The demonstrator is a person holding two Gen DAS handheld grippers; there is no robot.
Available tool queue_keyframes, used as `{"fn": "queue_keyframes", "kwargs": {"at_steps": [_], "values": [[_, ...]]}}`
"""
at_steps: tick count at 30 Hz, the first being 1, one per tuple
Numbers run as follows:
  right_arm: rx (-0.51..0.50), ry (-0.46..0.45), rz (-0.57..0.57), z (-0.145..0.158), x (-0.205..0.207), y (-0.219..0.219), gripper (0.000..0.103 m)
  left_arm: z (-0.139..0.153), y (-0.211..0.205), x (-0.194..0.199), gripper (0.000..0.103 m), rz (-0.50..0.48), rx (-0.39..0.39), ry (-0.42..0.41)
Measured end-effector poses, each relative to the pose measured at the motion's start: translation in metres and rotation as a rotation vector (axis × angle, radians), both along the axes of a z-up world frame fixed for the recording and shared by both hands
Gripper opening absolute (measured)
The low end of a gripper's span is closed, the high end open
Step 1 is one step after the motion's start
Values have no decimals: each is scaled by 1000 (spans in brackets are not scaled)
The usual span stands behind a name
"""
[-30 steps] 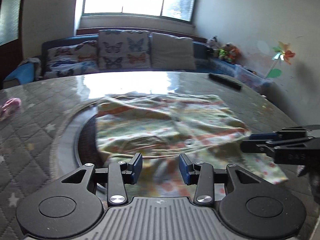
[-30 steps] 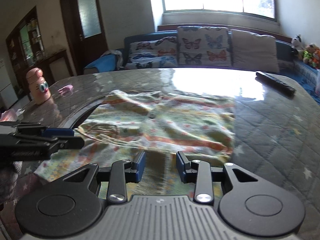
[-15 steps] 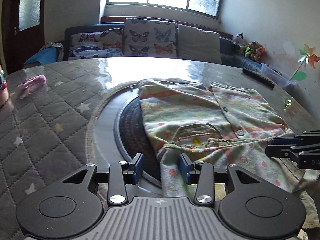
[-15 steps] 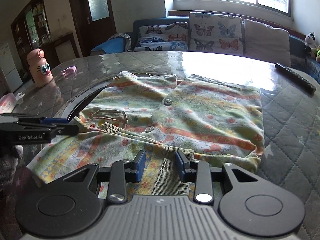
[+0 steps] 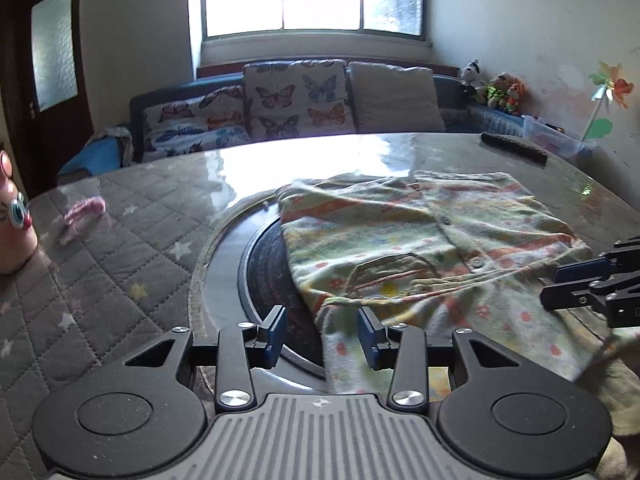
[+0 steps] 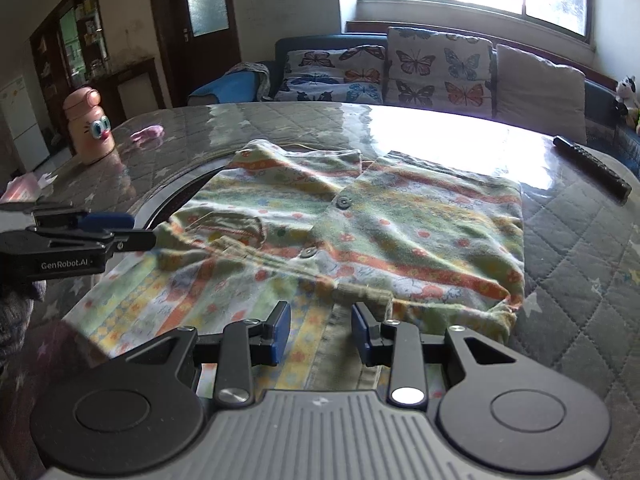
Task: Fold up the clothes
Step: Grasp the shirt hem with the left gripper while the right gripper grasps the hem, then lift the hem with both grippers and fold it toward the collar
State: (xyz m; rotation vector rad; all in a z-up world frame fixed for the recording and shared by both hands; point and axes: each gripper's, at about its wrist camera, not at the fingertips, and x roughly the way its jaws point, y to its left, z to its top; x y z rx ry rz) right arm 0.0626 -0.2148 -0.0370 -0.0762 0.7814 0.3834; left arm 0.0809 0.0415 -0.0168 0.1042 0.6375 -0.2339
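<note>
Shirt (image 6: 360, 232) is lying directly ahead of both hand-held grippers, left (image 5: 322, 334) and right (image 6: 320, 330), jaws standing apart, hem nearest.

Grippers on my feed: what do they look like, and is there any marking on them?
Both match: the left gripper and right gripper have black linkage arms with silver screws, blue pads on the fingers, two round black discs and a ribbed grey body. White "GenRobot.AI" lettering marks the left one's side.

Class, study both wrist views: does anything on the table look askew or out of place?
The floral button-up shirt lies rumpled, its hem bunched over a second patterned garment, and its left edge overhangs the dark round inset in the table.
</note>
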Motion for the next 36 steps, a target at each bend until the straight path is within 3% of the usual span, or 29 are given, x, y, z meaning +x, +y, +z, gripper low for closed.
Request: {"fn": "queue_keyframes", "kwargs": {"at_steps": [15, 27, 31, 36], "values": [[-6, 2, -2, -2, -50, -16, 33, -12, -40, -60, 43, -247, 142, -56], [26, -2, -35, 4, -57, -31, 34, -20, -54, -109, 65, -444, 306, -134], [-22, -19, -29, 8, -66, -36, 34, -28, -68, -123, 66, -530, 355, -179], [-107, -36, 2, 7, -82, -39, 37, -29, -87, -124, 66, -593, 347, -236]]}}
